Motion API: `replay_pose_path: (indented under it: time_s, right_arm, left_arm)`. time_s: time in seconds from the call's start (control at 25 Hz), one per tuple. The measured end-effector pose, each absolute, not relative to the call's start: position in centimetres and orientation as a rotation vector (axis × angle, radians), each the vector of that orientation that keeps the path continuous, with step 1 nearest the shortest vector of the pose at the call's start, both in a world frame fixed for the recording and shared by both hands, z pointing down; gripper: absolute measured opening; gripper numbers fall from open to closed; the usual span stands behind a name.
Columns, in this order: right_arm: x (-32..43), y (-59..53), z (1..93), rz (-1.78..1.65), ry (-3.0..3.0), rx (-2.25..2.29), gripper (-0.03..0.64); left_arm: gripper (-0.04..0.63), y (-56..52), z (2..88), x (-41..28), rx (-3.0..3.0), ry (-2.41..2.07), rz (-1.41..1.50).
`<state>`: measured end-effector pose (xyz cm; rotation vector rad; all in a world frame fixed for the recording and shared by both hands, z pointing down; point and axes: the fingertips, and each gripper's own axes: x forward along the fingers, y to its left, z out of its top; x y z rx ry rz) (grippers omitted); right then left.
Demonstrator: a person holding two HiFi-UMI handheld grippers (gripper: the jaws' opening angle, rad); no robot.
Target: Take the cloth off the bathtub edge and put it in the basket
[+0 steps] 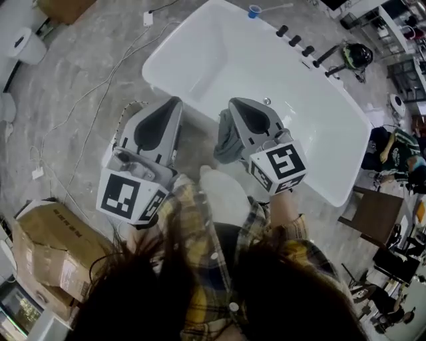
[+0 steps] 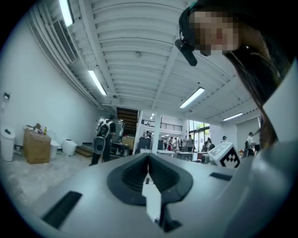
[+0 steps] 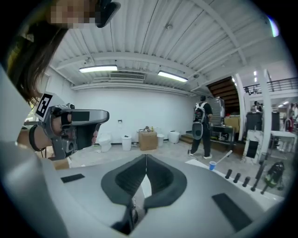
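Reference landmark: the white bathtub (image 1: 219,60), which lies diagonally on the grey floor.

1. Left gripper (image 1: 174,104): positioned off the near long side of the bathtub, over the floor. Jaws are fully closed, pad against pad, with nothing between them, as the left gripper view confirms (image 2: 148,156).

2. Right gripper (image 1: 234,104): positioned over the near rim of the bathtub, beside the left gripper. Jaws are fully closed. The right gripper view (image 3: 145,158) shows no item clamped between the pads.

3. Cloth (image 1: 227,143): dark grey, bunched in folds, hanging at the near rim of the bathtub, directly alongside and partly under the right gripper. Contact between the cloth and the gripper body cannot be confirmed.

4. White container with a perforated rim (image 1: 124,120): on the floor off the near side of the bathtub, mostly covered by the left gripper.

5. Blue cup (image 1: 254,11): stands on the far rim of the bathtub.

6. Cardboard box (image 1: 53,246): on the floor, well apart from the bathtub, on the person's left.
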<state>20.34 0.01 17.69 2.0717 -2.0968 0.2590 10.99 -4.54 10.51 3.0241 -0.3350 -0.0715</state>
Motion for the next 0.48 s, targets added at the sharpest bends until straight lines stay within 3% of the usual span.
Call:
replay_pose_path:
  time_s: [0.48]
  right_arm:
    - [26.6, 7.3, 21.9, 0.401, -1.847, 2.258, 0.016]
  left_arm:
    - [0.018, 0.6, 15.7, 17.1, 2.968, -0.049, 0.107]
